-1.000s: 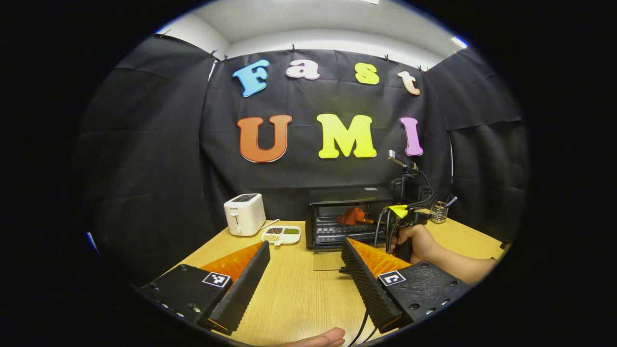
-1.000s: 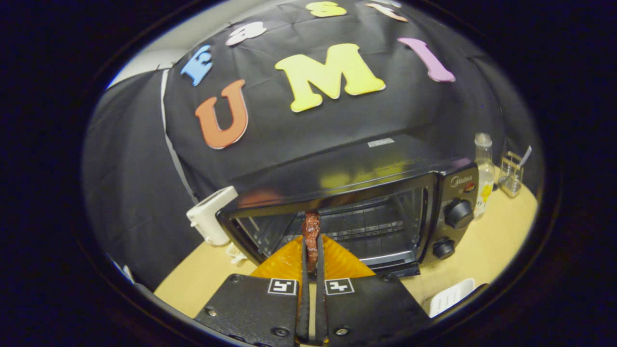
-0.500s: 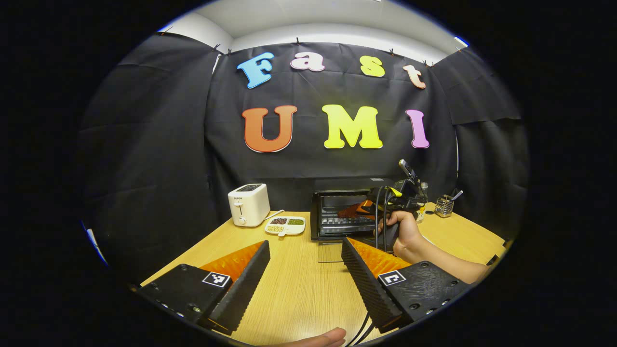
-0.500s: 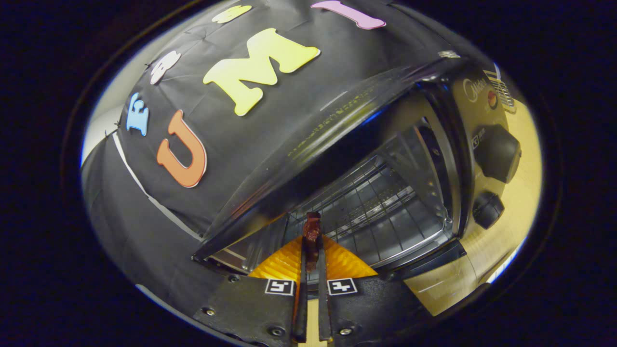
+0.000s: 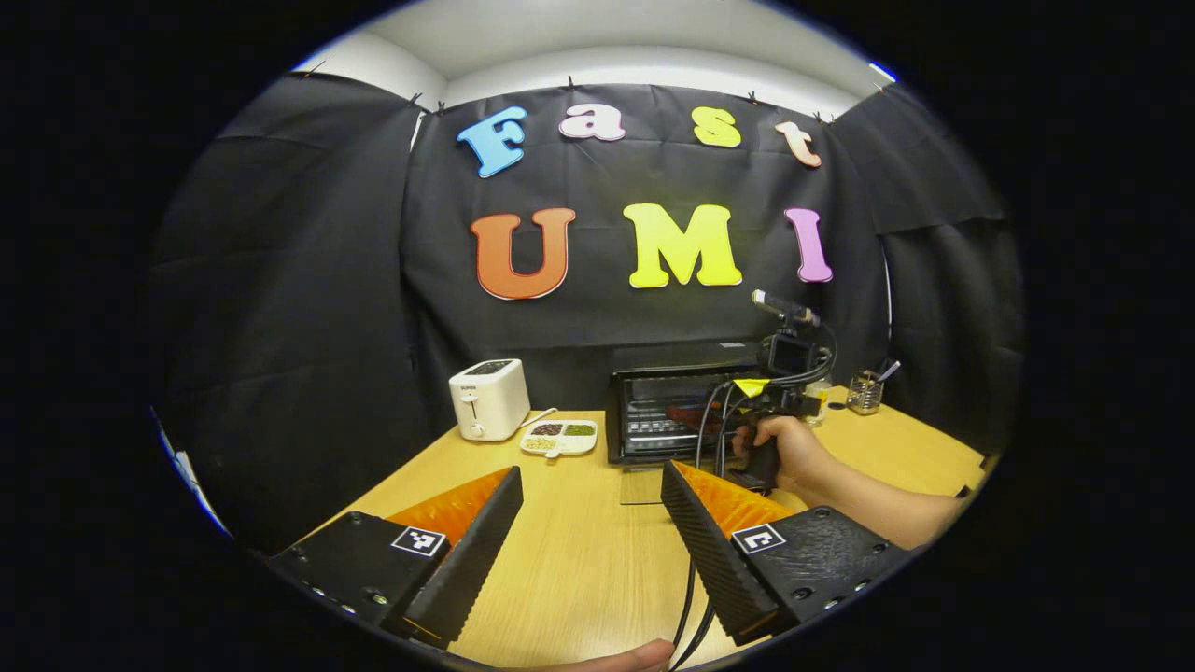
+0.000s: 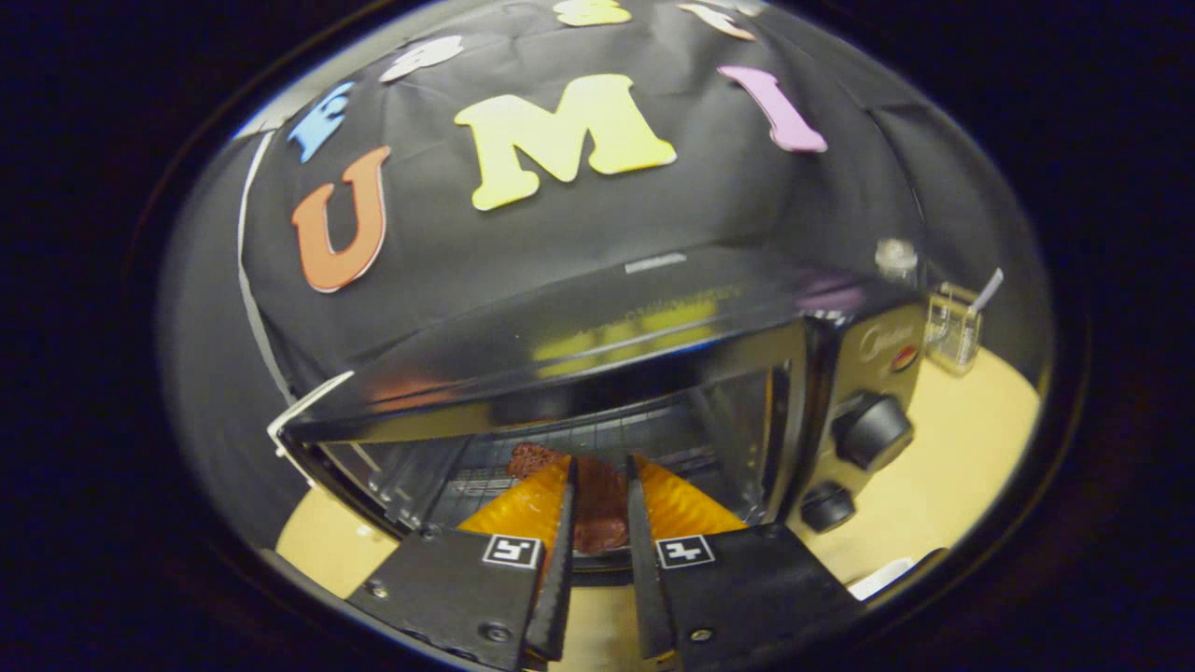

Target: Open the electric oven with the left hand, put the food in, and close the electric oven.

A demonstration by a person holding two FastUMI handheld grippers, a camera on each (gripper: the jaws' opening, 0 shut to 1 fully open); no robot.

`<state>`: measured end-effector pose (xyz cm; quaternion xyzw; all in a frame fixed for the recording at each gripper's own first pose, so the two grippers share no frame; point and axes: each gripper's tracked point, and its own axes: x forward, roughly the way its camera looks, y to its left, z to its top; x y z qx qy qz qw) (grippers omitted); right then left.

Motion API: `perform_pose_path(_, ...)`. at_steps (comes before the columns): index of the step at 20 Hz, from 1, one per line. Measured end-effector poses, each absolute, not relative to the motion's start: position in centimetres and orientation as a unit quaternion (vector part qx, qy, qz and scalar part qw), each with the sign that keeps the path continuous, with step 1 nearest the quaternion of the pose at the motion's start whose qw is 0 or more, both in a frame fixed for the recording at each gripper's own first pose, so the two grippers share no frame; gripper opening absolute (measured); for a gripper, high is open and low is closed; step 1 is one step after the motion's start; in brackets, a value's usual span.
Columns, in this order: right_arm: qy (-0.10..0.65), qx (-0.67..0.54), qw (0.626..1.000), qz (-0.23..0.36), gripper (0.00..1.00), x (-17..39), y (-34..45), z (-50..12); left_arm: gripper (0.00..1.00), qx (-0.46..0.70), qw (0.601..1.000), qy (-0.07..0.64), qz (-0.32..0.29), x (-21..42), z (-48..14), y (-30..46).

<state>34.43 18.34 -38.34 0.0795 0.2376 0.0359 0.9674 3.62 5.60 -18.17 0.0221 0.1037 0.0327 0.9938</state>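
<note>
Food [image 6: 597,504] lies flat on the wire rack inside the electric oven [image 6: 579,373], a dark reddish-brown piece seen between the right tongs [image 6: 599,495] in the right gripper view — the two fingers stand apart on either side of it, released, and I cannot tell whether either one touches it. Oven door [image 5: 644,487] hangs down flat, open toward the front edge of the worktop [image 5: 579,560]. Two black knobs [image 6: 870,429] sit on the oven's right panel.

Over in the left gripper view, the left tongs [image 5: 590,518] hang wide open above bare wood, well back from the oven and gripping nothing. Farther off, a hand [image 5: 794,457] holds the right tongs up at the oven's mouth, cables trailing down from them. Left of the oven stands a white toaster [image 5: 488,399], with a small divided dish [image 5: 558,437] just beside it — and a clear holder [image 5: 864,392] sits off to the oven's right.
</note>
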Motion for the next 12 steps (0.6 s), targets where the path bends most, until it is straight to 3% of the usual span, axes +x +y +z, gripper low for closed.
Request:
perform_pose_path(1, 0.235, 0.072, 0.968, 0.046, 0.37, 33.5, 18.7, -37.9, 0.95, 0.024, 0.993, 0.109, 0.035, 3.8, -18.5, 5.6)
perform_pose_path(3, 0.235, 0.060, 0.968, 0.056, 0.63, 31.6, 18.2, -37.5, 0.95, 0.014, 0.993, 0.117, 0.033, 4.0, -18.8, 5.2)
perform_pose_path(7, 0.223, 0.054, 0.969, 0.091, 0.64, 27.7, 17.9, -35.5, 0.96, 0.004, 0.992, 0.123, 0.029, 4.2, -18.6, 4.2)
perform_pose_path(10, 0.220, 0.043, 0.968, 0.115, 0.82, 24.5, 17.0, -34.0, 0.96, 0.000, 0.991, 0.131, 0.021, 4.7, -19.4, 3.0)
perform_pose_path(12, 0.210, 0.034, 0.969, 0.123, 0.81, 22.6, 16.0, -32.8, 0.96, -0.003, 0.990, 0.144, 0.013, 5.3, -20.4, 2.0)
